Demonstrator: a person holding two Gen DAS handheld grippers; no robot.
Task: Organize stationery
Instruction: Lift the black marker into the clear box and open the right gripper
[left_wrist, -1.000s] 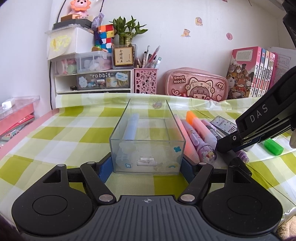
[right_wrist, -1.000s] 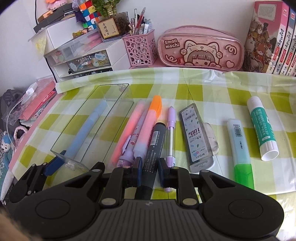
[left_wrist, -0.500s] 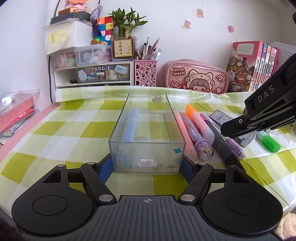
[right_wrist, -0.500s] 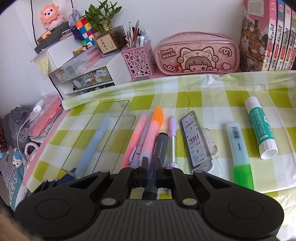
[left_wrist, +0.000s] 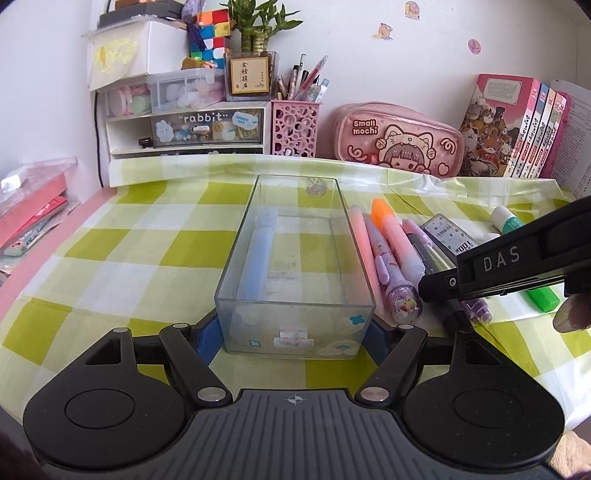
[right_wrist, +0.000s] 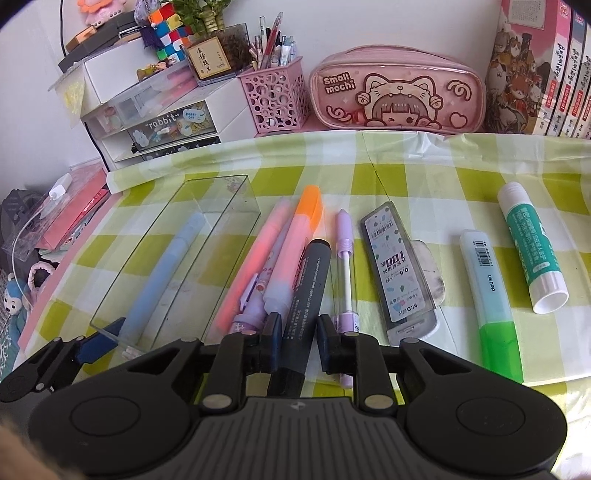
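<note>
Both grippers are matte black plastic. The left gripper (left_wrist: 293, 334) has a ribbed grey centre plate, round side discs, silver pivot screws and blue-padded jaws. The right gripper (right_wrist: 295, 341) looks alike; at right frame, its side reads "DAS" in white.

Both views bright w/ soft, even daylight; source not seen. Shadows faint, only short ones under the pens. Pale glare is seen on the clear tray (left_wrist: 295, 258) walls and the pink pouch (right_wrist: 397, 88). Strong fisheye bending at edges, dark corners. Centre sharp; far right edge slightly smeared.
</note>
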